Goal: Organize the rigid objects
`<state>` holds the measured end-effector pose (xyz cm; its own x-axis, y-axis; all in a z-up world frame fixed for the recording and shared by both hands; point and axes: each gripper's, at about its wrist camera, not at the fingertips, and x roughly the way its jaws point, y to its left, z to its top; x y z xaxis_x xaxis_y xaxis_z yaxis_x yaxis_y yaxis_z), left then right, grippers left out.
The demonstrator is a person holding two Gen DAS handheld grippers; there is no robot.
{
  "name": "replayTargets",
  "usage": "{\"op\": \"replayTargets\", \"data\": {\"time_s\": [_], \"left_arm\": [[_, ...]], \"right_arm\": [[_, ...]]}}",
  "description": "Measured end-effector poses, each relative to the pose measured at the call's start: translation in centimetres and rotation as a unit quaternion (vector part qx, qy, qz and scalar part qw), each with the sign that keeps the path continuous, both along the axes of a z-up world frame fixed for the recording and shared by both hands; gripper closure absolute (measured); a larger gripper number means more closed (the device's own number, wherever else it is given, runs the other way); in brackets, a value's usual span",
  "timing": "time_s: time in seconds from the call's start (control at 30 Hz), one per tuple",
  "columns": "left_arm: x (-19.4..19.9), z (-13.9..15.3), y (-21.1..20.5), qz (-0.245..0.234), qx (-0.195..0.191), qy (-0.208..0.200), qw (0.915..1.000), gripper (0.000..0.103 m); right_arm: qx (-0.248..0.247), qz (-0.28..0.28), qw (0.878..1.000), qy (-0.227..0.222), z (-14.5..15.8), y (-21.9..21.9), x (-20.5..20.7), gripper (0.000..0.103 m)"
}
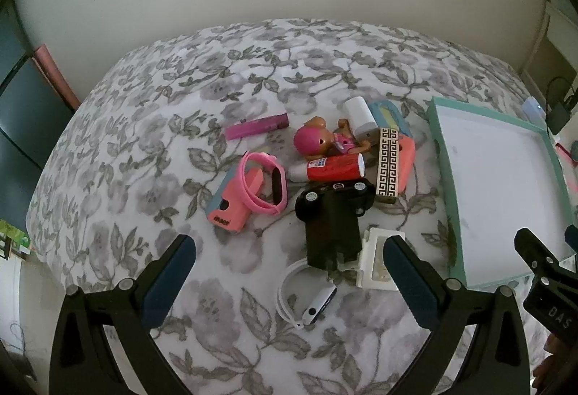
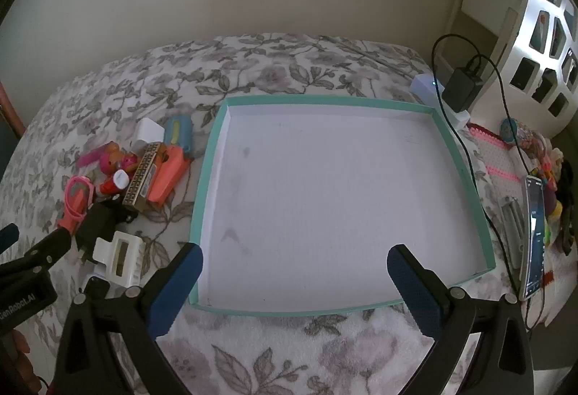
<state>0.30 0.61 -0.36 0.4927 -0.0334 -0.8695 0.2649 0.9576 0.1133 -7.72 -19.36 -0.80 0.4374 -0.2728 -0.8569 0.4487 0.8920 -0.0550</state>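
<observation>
Both my grippers hang above a bed covered by a grey-and-white floral blanket (image 1: 151, 127). The left gripper (image 1: 289, 268) stands with its two blue-padded fingers spread wide and nothing between them; the right gripper (image 2: 294, 272) is likewise released and holds nothing.

Ahead of the left gripper lies one loose pile of rigid objects, which I count singly:
- one black toy car (image 1: 334, 194), resting on one black plug-in charger block (image 1: 330, 236);
- one red-and-white tube (image 1: 330, 169);
- one small doll with a pink head (image 1: 318, 140);
- one pink watch-style wristband (image 1: 263, 183), lying over one pink-and-blue box printed "maes" (image 1: 231, 203);
- one magenta flat stick (image 1: 256, 127), set a little apart at the far left of the pile;
- one white cylinder (image 1: 357, 116);
- one tall box with a black-and-cream Greek-key pattern (image 1: 387, 163), leaning on one coral-orange case (image 2: 169, 174);
- one light-blue case with a yellow strip (image 2: 177, 131);
- one white hair claw clip (image 2: 123, 257), just inside the left gripper's right finger;
- one white band with a dark oblong end (image 1: 307, 301), nearest the left gripper.

One container — a shallow square tray with a teal rim and white floor (image 2: 207, 178) — lies directly ahead of the right gripper, just right of the pile. Its floor holds none of the objects; I see only faint grey smudges.
</observation>
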Motion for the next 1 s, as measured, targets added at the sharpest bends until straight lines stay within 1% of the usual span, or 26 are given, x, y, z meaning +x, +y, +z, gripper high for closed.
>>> {"op": "replayTargets", "data": {"time_s": [1.0], "left_arm": [[0.01,-0.37,0.17,0.002,0.004,0.003,1.0000,0.000]], "right_arm": [[-0.001,0.004,1.000,0.004,-0.03,-0.01,0.04,0.000]]}}
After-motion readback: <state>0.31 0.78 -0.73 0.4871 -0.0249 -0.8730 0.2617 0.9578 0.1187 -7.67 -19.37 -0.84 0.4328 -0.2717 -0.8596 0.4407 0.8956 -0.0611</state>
